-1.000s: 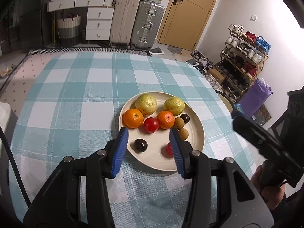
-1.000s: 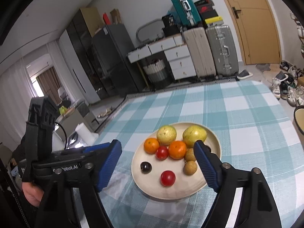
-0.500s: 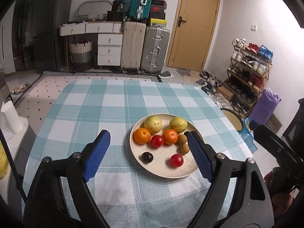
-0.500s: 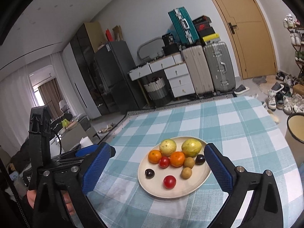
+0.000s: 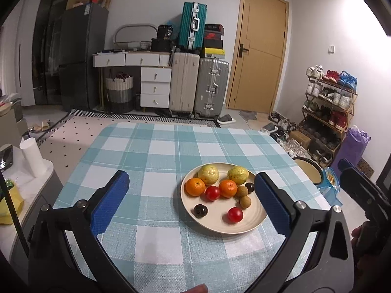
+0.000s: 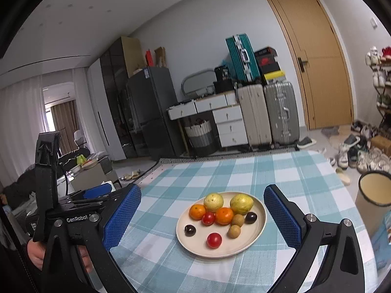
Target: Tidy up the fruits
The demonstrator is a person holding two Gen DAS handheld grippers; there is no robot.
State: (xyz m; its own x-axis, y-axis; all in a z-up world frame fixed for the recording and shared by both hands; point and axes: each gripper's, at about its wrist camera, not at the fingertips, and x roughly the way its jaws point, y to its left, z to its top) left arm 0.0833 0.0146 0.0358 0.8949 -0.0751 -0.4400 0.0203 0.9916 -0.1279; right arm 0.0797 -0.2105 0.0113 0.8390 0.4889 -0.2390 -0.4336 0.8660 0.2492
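Note:
A cream plate [image 5: 217, 229] [image 6: 195, 246] sits on the teal checked tablecloth [image 5: 156, 151], right of centre. On it lie two yellow-green fruits [image 5: 208, 174], two oranges [image 5: 195, 186], two red tomatoes [image 5: 235, 214], two dark plums [image 5: 200, 210] and two brown longans [image 5: 245, 202]. My left gripper [image 5: 191, 177] hovers short of the plate. Its jaws are opening wide and hold nothing. My right gripper [image 6: 202, 190] is open and empty, also back from the plate. Each blue right pad [image 5: 271, 202] overlaps the plate's right rim in its view.
A cream bin [image 6: 374, 190] stands off the table's right side. A side counter with a white roll [image 5: 31, 157] is at the left. Suitcases [image 5: 198, 88], drawers and a shoe rack [image 5: 327, 107] lie beyond the far table edge.
Both grippers have pulled back and up from the plate, which now looks smaller. Both pairs of jaws have spread much wider. Both views tilted up to show more of the room.

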